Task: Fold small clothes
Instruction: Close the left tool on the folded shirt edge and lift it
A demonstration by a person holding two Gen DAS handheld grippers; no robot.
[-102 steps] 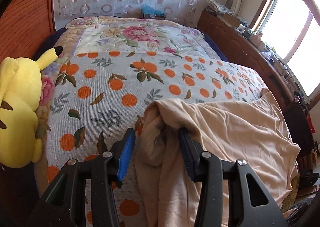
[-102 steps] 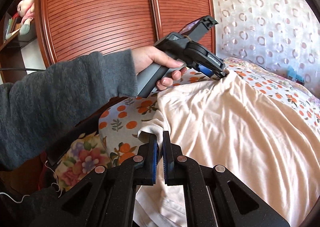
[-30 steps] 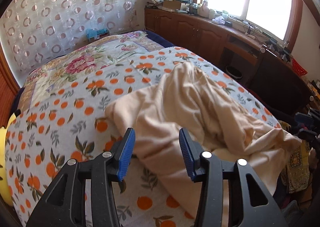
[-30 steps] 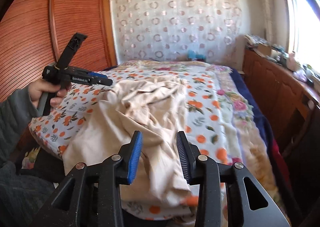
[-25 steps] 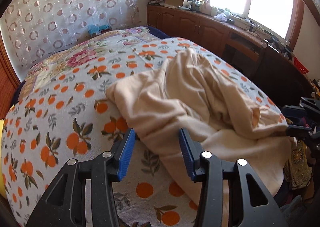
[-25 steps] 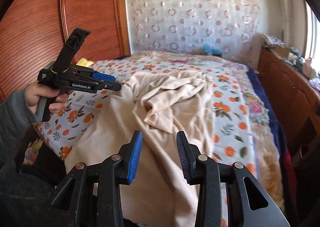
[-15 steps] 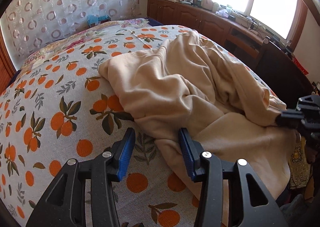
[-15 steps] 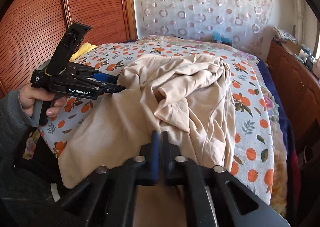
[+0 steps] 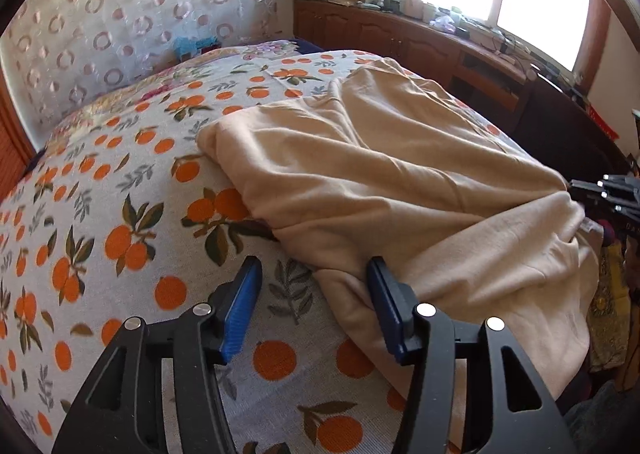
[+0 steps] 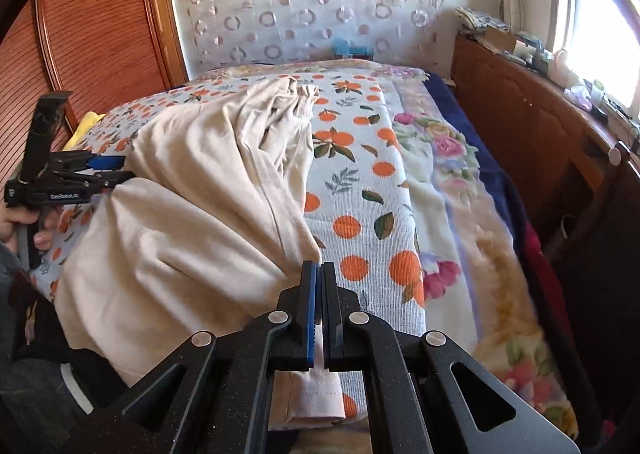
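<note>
On the left, our left hand-held gripper (image 9: 312, 306) has just been opening and now straddles the beige garment (image 9: 400, 174) edge on the bed (image 9: 100, 214), unpinched. On the right, our right hand-held gripper (image 10: 319, 306) has clamped its hem, so spreading can begin.

garment (image 10: 192, 222) corner hidden inside right tool (image 10: 319, 270), windowsill clutter (image 9: 440, 14) indistinct
</note>
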